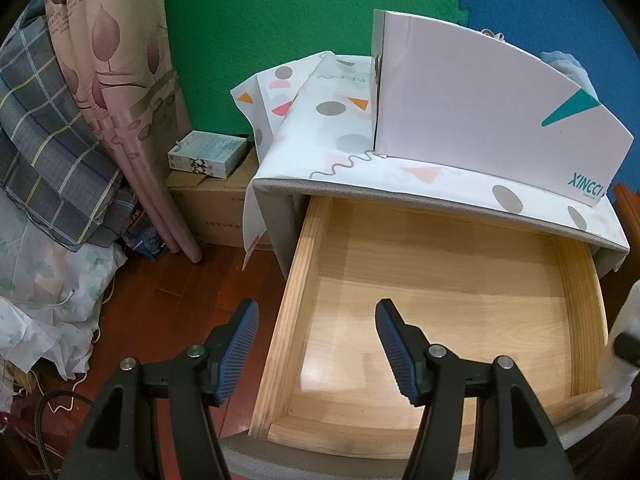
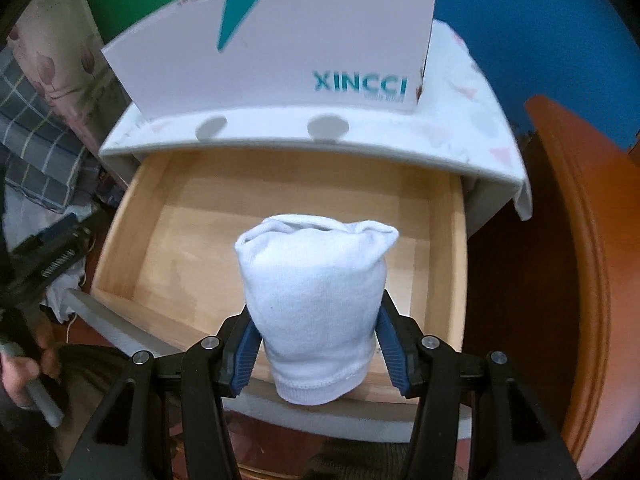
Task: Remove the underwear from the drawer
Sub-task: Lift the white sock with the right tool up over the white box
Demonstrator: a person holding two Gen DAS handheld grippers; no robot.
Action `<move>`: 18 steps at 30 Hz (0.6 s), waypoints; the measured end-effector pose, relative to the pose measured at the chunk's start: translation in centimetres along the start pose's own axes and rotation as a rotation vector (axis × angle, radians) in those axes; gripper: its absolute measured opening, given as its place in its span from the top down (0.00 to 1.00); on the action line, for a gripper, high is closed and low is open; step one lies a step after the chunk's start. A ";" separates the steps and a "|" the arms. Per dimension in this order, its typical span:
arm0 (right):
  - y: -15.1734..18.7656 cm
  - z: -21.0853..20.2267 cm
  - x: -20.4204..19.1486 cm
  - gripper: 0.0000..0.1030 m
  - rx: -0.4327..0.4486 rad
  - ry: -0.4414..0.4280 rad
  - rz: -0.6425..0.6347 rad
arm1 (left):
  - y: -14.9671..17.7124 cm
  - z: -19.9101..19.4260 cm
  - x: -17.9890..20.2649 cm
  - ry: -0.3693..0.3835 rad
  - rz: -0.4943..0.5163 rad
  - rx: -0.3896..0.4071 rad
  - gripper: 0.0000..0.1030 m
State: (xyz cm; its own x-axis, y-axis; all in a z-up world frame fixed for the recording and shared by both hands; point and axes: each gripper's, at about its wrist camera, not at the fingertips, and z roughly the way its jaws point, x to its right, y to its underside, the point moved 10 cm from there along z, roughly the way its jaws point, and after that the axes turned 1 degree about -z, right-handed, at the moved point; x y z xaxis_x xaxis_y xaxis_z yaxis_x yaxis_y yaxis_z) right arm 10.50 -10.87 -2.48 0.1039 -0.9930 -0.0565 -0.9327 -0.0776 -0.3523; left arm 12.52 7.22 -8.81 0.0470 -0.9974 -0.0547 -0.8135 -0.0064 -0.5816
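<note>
A rolled white underwear bundle (image 2: pixel 316 300) hangs above the pulled-out wooden drawer (image 2: pixel 168 248), pinched between the blue pads of my right gripper (image 2: pixel 318 330), which is shut on it. In the left wrist view the drawer (image 1: pixel 304 280) shows a bare wooden bottom with nothing lying in it. My left gripper (image 1: pixel 316 320) stands open over the drawer's left front corner, one finger outside the drawer wall and one over its inside, nothing between them. A white edge of the bundle (image 1: pixel 630 320) shows at the far right of the left wrist view.
A pink box marked XINCCI (image 2: pixel 280 48) stands on the patterned cloth covering the cabinet top (image 1: pixel 328 140). Left of the cabinet are cardboard boxes (image 1: pixel 212 208), a curtain (image 1: pixel 132 100) and piled bedding (image 1: pixel 44 140). An orange wooden panel (image 2: pixel 580 240) rises at the right. A hand (image 2: pixel 24 372) holds the left tool's handle.
</note>
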 end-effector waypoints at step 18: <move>-10.2 -8.4 -1.7 0.51 0.226 0.036 -0.030 | -0.9 -1.0 -0.3 -0.009 -0.016 0.063 0.39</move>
State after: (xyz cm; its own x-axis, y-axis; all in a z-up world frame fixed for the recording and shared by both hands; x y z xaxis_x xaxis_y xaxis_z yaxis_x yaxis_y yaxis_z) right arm 16.95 -9.16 9.08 0.1147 -0.9933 -0.0107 -0.8278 -0.0896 -0.5538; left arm 12.63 7.45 -7.48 0.0647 -0.9965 -0.0522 -0.7744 -0.0172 -0.6325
